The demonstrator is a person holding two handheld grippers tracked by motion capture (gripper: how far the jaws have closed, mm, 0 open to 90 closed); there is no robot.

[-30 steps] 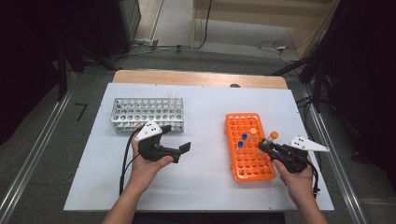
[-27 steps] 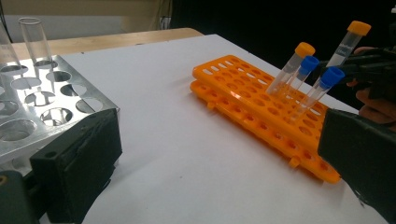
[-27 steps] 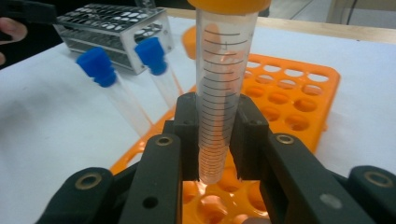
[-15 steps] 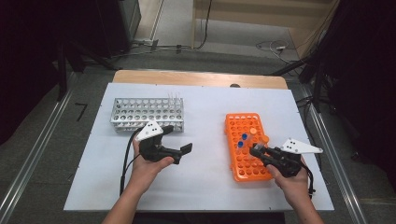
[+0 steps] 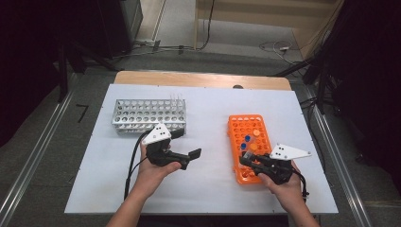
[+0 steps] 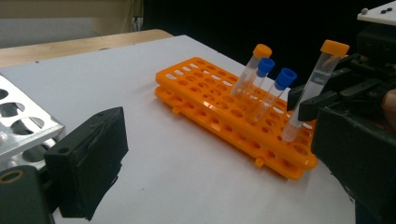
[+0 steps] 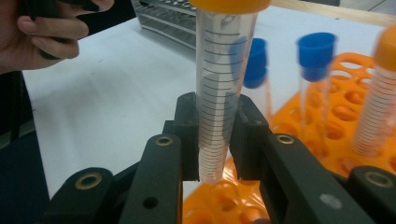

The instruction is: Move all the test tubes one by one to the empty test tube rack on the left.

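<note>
Clamping an orange-capped tube (image 7: 219, 88) between its two black jaws: right gripper (image 7: 215, 140), lower centre of the right gripper view. Held upright, tip just above the orange rack (image 7: 345, 102), graduation lines visible on clear wall. Seen again at right of the left gripper view, tube (image 6: 314, 88) raised clear of the rack (image 6: 210, 100), its tip hanging over the holes of the near end. Located in lower right of the high view, right gripper (image 5: 250, 161) over the near end of the orange rack (image 5: 239, 125).

Standing in the same rack, middle right of the left gripper view: two blue-capped tubes (image 6: 259, 86) and one further orange-capped tube (image 6: 251, 67), all leaning slightly.

Listed next, lower centre-left of the high view: left gripper (image 5: 191, 153), jaws wide apart with nothing between them, lately closing a little. Pointed toward the orange rack across bare white table (image 5: 208, 109).

Placed upper left of the high view, just beyond the left gripper: metal rack (image 5: 142, 113), grey, perforated, with clear tubes (image 5: 176, 99) at its right end.
</note>
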